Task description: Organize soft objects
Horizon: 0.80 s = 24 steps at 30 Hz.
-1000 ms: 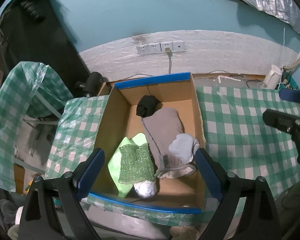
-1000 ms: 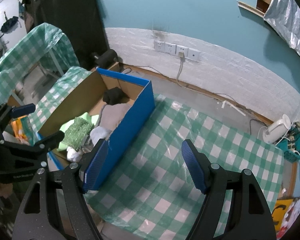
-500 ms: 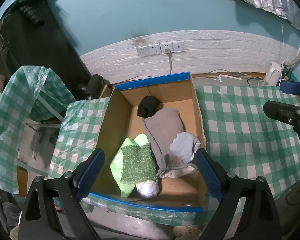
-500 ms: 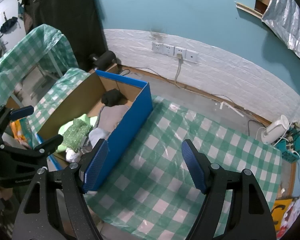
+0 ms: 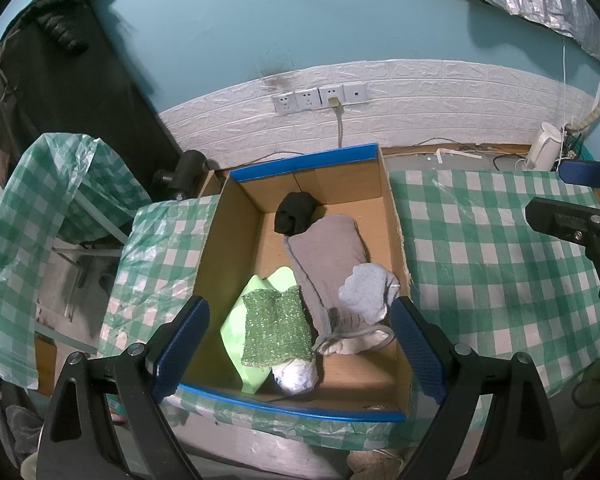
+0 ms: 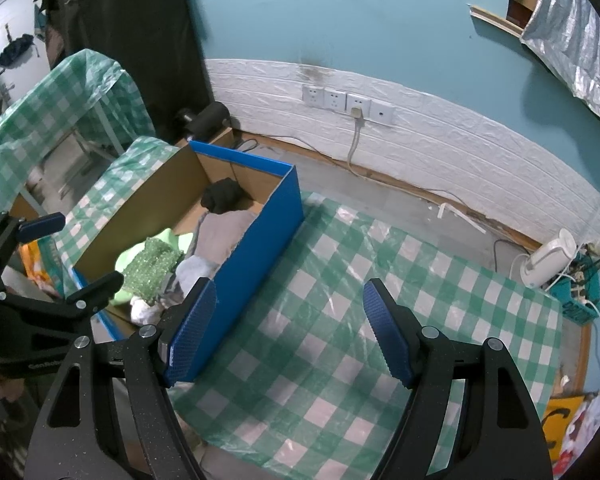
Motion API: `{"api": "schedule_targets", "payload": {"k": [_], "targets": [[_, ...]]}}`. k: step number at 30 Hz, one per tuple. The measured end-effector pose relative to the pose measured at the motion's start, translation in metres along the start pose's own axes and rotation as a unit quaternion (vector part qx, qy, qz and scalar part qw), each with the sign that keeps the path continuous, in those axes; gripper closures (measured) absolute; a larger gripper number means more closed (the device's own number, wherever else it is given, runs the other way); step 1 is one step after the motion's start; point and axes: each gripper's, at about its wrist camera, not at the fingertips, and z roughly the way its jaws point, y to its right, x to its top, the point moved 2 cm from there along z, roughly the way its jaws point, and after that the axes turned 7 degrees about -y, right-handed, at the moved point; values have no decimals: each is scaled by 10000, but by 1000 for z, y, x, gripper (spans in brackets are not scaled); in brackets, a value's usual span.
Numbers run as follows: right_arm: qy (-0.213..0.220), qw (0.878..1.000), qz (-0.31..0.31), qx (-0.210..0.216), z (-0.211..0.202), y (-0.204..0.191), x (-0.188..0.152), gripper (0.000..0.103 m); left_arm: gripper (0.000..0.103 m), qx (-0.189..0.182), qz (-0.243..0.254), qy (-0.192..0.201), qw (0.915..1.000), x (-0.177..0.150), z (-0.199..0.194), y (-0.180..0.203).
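Note:
A cardboard box with blue rims sits on the green checked table. Inside lie a black bundle, a grey-brown cloth, a light grey sock, a green sparkly cloth on a light green cloth, and a white ball. My left gripper is open and empty, held above the box's near end. My right gripper is open and empty above the bare tablecloth right of the box.
A second checked-covered table stands at the left. The wall behind carries a row of sockets with a cable. A white kettle and a power strip sit on the floor at the right.
Both grippers have drawn back and risen slightly; the box and table look a little smaller. Nothing in the box has moved.

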Motion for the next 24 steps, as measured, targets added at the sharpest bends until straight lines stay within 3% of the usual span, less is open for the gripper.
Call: {"api": "schedule_targets", "payload": {"k": [24], "targets": [[-7, 10000, -4, -14, 0, 1, 0, 27, 10, 10, 16, -89, 10000, 0, -1, -1]]}}
